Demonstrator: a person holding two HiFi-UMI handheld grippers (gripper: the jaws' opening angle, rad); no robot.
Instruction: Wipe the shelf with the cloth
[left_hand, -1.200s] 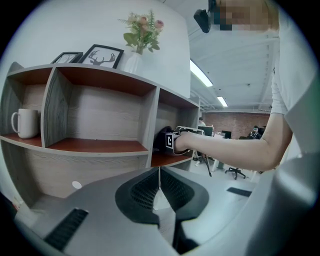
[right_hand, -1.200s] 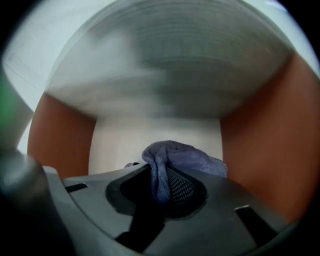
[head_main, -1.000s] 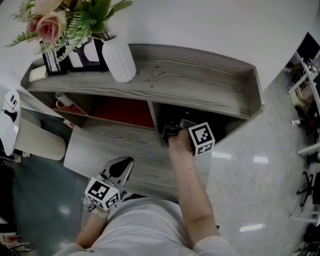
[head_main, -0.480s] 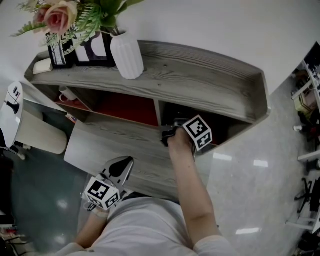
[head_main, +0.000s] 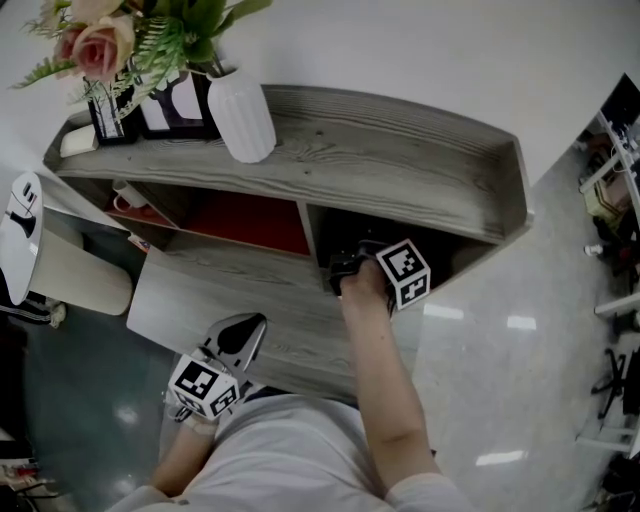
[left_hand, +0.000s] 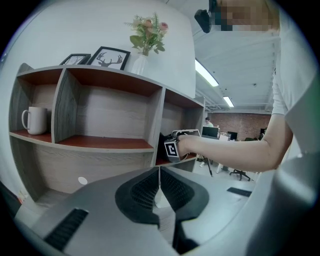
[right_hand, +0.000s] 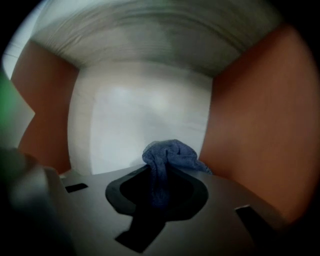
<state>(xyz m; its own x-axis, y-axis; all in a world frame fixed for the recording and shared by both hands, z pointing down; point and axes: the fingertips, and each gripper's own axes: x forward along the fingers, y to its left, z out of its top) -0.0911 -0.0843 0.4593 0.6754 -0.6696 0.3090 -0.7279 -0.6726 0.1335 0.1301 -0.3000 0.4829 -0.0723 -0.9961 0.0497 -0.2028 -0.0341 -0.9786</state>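
Cloth (right_hand: 169, 154) is pinched between the jaws of my right gripper (right_hand: 159, 186), which are clamped tight on it, and the blue bunch pokes out past the tips. I see that gripper inside the right-hand compartment of the shelf (head_main: 400, 165), facing the pale back wall with reddish-brown panels on either side. My left gripper (left_hand: 159, 184) has its jaws pressed together with nothing between them. It hangs in front of the shelf, well apart from the other. A white vase (head_main: 240, 115) stands on the top board.
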